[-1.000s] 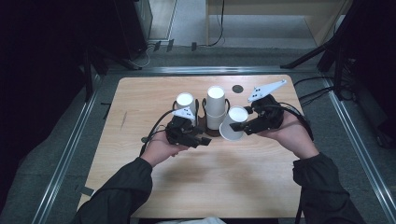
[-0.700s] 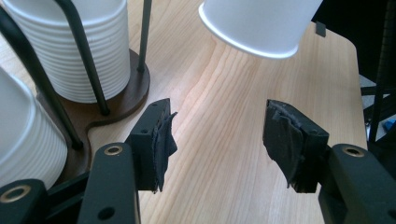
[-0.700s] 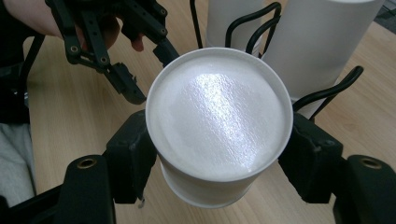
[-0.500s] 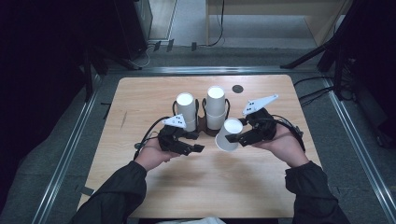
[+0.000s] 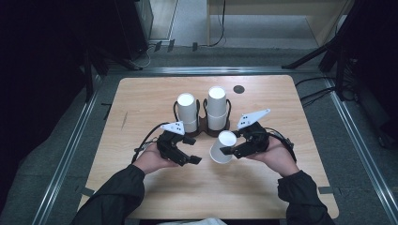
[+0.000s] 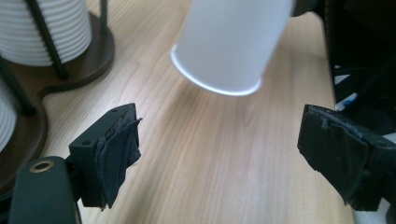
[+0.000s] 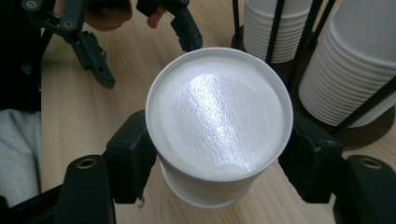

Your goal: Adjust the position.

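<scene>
White cup: pulled from the stacks – not yet set on the table.
Right gripper: fingers pinching the cup.
Left gripper: fingers just opened – spread, nothing between.

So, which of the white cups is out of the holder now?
The single white cup clamped in the right gripper, tilted above the table. The other cups sit upside down in two stacks inside the dark holder.

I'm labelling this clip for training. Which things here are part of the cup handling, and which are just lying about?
In the job:
- single white cup, upside down, gripped by the right gripper
- left gripper, fingers just opened, nothing between them
- two stacks of cups in the dark holder

Lying about:
- small dark disc near the table's far edge
</scene>
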Demonstrator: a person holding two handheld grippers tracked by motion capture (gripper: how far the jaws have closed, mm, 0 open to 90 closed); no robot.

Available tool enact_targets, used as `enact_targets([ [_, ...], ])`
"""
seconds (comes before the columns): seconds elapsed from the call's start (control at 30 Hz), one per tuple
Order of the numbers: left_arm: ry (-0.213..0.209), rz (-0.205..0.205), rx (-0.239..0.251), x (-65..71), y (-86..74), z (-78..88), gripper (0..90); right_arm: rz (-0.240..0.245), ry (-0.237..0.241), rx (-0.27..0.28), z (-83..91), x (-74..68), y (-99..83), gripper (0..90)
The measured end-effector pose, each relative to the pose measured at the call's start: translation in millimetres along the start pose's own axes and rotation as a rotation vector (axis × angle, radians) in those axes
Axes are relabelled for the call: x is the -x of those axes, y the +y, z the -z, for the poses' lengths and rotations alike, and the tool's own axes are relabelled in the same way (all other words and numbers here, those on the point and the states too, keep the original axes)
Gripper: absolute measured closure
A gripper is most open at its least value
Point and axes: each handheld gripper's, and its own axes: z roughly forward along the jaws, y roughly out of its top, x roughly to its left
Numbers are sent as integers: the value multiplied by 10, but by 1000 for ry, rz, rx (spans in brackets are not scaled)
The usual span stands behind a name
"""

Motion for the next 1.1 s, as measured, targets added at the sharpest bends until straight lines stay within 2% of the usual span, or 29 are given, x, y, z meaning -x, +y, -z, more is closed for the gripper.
enact_targets([
  [0.13, 13, 7, 0, -14, -22, 0, 139, -3, 5, -3, -65, 15, -55, 325],
  [0.2, 23, -5, 0, -1, -24, 10, 142, -14, 14, -2, -94, 19, -72, 324],
  [0.37, 18, -20, 11, 35, -36, 25, 141, -15, 32, -8, -177, 10, -73, 324],
  [0.47, 16, -8, 23, 39, -50, 40, 140, -15, 46, -20, -225, 3, -62, 324],
  [0.53, 3, 2, 26, 41, -63, 46, 140, -11, 58, -20, -253, -9, -48, 324],
  [0.73, -2, -21, 32, 63, -91, 44, 140, 2, 98, -4, -316, -64, 38, 324],
  [1.1, -23, -29, 42, 96, -89, -14, 131, 15, 141, 31, -345, -121, 176, 325],
])
